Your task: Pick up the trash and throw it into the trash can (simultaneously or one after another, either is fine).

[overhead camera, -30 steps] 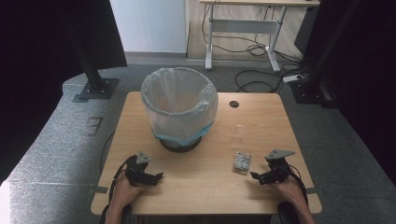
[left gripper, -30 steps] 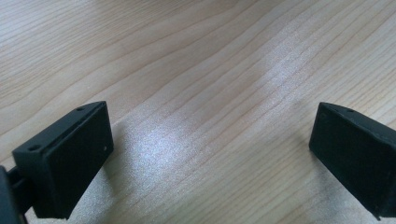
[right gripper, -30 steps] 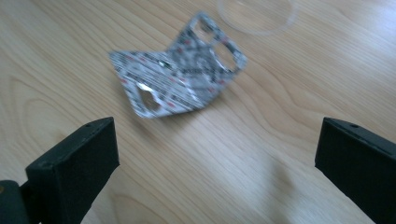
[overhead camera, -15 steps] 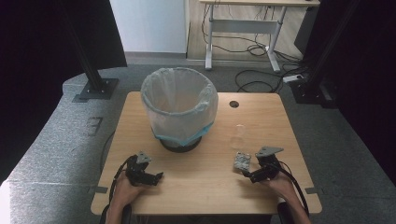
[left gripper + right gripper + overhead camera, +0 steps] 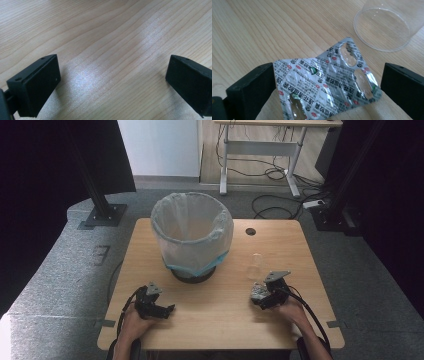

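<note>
Foil blister pack [image 5: 327, 82] between wide-open right gripper [image 5: 327, 92]

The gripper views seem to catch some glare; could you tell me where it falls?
Left gripper view: a soft pale sheen on the bare table between the open jaws. Right gripper view: bright glints on the foil blister pack; the clear cup rim stays sharp.

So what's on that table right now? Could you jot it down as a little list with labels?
table: light wood, with a round hole near the far edge
bin: lined with a white bag, standing upright at the middle of the table
blister pack: silver foil pill sheet, crumpled, between the right gripper's fingers
clear cup: see-through plastic, on its side just beyond the pack
right gripper: open around the blister pack
left gripper: open, holding nothing, over bare wood
</note>
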`<state>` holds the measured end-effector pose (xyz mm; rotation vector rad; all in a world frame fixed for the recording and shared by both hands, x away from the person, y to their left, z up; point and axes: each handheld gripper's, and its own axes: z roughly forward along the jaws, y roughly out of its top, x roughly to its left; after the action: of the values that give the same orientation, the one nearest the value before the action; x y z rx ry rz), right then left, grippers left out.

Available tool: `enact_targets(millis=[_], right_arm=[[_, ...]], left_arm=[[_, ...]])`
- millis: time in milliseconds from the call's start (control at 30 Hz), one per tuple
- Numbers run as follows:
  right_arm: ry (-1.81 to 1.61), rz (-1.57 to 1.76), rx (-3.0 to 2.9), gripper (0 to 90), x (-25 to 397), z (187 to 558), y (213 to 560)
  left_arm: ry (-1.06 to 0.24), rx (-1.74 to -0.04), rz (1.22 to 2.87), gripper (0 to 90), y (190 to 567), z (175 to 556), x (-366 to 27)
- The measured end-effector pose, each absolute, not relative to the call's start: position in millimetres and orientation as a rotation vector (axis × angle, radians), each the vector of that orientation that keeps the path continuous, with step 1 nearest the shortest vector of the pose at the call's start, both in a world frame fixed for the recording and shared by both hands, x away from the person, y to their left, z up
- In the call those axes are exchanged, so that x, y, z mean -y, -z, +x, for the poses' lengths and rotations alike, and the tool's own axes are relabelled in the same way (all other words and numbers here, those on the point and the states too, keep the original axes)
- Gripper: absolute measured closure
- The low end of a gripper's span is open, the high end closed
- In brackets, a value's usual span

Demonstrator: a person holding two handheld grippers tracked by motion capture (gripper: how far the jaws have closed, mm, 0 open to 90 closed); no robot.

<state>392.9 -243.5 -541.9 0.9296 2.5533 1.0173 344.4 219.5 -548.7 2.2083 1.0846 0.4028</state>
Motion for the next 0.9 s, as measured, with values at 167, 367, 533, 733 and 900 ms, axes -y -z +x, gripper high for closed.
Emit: enact_targets(millis=[167, 367, 533, 733, 900], right_arm=[[-1.015, 0.916, -2.590, 13.3, 243, 393, 544], [-1.038, 0.933, -2.569, 21.7, 245, 392, 539], [-1.004, 0.941, -2.581, 23.9, 247, 389, 534], [-1.034, 0.967, -2.569, 23.9, 249, 388, 524], [-1.030, 0.977, -2.573, 23.9, 251, 387, 514]], left_arm=[[-0.403, -1.085, 2.208, 0.0, 549, 344, -220], [-0.403, -1.083, 2.209, 0.0, 549, 345, -219], [-0.401, -1.080, 2.210, 0.0, 549, 345, -219], [-0.401, -1.080, 2.210, 0.0, 549, 345, -219], [-0.400, -1.079, 2.211, 0.0, 549, 345, -219]])
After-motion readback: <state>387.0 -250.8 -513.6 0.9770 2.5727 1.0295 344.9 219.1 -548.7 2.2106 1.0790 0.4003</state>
